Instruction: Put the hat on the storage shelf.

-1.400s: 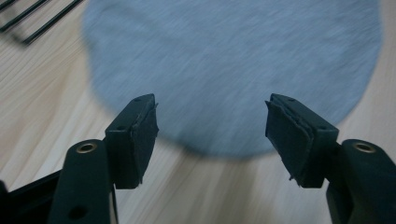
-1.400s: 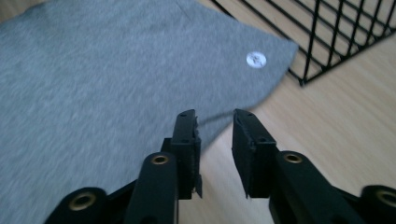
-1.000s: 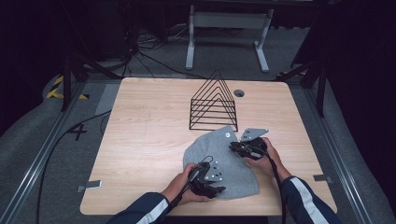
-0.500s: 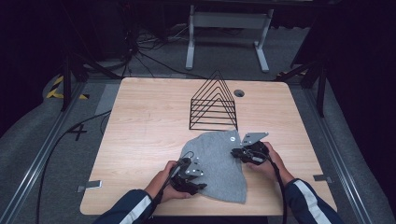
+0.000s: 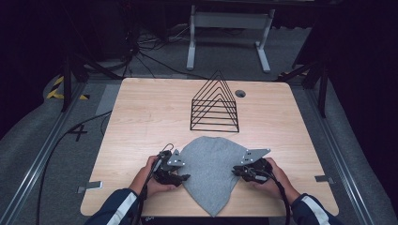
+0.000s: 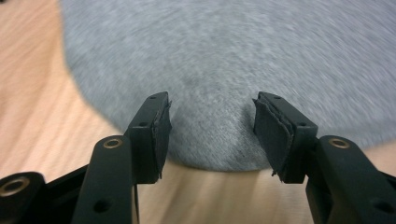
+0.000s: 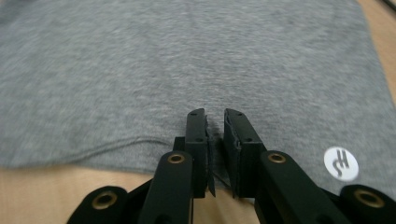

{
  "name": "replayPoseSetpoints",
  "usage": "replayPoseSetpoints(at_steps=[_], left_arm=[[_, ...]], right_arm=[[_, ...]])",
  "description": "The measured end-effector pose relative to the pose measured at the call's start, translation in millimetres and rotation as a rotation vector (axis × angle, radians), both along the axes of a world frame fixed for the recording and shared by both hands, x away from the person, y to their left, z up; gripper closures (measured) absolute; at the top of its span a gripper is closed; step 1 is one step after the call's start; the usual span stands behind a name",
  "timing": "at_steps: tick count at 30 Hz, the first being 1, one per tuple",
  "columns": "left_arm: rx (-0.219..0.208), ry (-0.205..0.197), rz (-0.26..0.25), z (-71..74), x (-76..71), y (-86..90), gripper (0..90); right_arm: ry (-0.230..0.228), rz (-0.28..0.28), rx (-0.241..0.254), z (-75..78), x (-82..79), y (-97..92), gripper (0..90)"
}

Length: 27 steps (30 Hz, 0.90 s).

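Watching the grey knit cloth [image 5: 210, 171], you see it lie flat on the light wooden table [image 5: 141, 117] directly between your 2 tongs, its pointed corner reaching back towards you from them.

Your left tongs [image 5: 185, 177] stand about half open. In the left gripper view [image 6: 210, 126] the rounded cloth [image 6: 224, 70] edge sits between the pads, which press on nothing. Your right tongs [image 5: 236, 172] are closed to a slit. In the right gripper view [image 7: 215, 121] their tips lie over the hem of the cloth [image 7: 187, 60], with a small round white label [image 7: 341, 163] just to their right. Whether fabric is pinched in that slit, you cannot tell.

Judging the risks:
- If you pull with the right tongs while the left grip nothing, the cloth probably slides or bunches towards the right tongs instead of spreading.
- If the left tongs close this shallow on the rounded edge, they may catch only 1 thin lip and slip off.
- The pointed corner lies behind both tongs, close to the table's near edge, so a drag towards you could tip it over.
- The black wire triangular rack [image 5: 215, 108] stands well beyond both tongs, so it is no likely snag.

Against 1 second ago, the left tongs have moved outward off the cloth's middle to its left edge, the right tongs have come nearer you, and the rumpled cloth now looks smooth.
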<state>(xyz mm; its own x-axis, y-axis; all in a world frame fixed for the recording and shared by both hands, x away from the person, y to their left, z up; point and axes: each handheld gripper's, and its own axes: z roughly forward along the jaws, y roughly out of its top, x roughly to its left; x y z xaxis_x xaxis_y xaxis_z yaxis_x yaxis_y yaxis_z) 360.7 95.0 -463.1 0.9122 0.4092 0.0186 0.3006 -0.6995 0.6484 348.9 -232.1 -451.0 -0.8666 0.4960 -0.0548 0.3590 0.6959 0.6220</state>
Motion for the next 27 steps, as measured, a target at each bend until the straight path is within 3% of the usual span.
replayPoseSetpoints(at_steps=[5,10,13,15,17,19,21,24,27], left_arm=[[0.016,-0.018,0.042,0.9,8.1,0.9,45.0],[-0.009,-0.004,0.104,-0.6,19.4,5.0,43.6],[0.002,-0.021,0.131,0.2,22.4,5.7,41.7],[-0.006,-0.008,0.143,1.5,20.9,7.7,39.9],[-0.019,0.004,0.150,4.6,14.0,10.0,36.8],[-0.044,-0.006,0.129,10.5,-2.6,10.2,34.6],[-0.056,-0.006,0.107,12.4,-16.4,7.5,33.9],[-0.033,-0.002,0.074,9.2,-31.4,1.9,33.0],[-0.015,0.010,0.059,3.6,-40.3,-3.7,32.5]], right_arm=[[0.016,0.025,0.004,0.1,-11.0,4.4,81.0],[0.040,0.050,0.010,0.4,-17.8,10.2,80.1],[0.036,0.061,0.007,1.7,-20.6,14.6,72.2],[0.011,0.066,0.022,5.8,-20.7,13.7,68.3],[-0.038,0.042,0.043,12.8,-18.1,8.0,63.9],[-0.087,-0.014,0.060,19.0,-11.6,-2.6,63.3],[-0.155,-0.061,0.020,20.0,-4.4,-11.9,65.0],[-0.157,-0.104,0.010,16.3,6.8,-24.3,68.1],[-0.139,-0.109,-0.011,10.7,13.0,-30.1,71.3]])
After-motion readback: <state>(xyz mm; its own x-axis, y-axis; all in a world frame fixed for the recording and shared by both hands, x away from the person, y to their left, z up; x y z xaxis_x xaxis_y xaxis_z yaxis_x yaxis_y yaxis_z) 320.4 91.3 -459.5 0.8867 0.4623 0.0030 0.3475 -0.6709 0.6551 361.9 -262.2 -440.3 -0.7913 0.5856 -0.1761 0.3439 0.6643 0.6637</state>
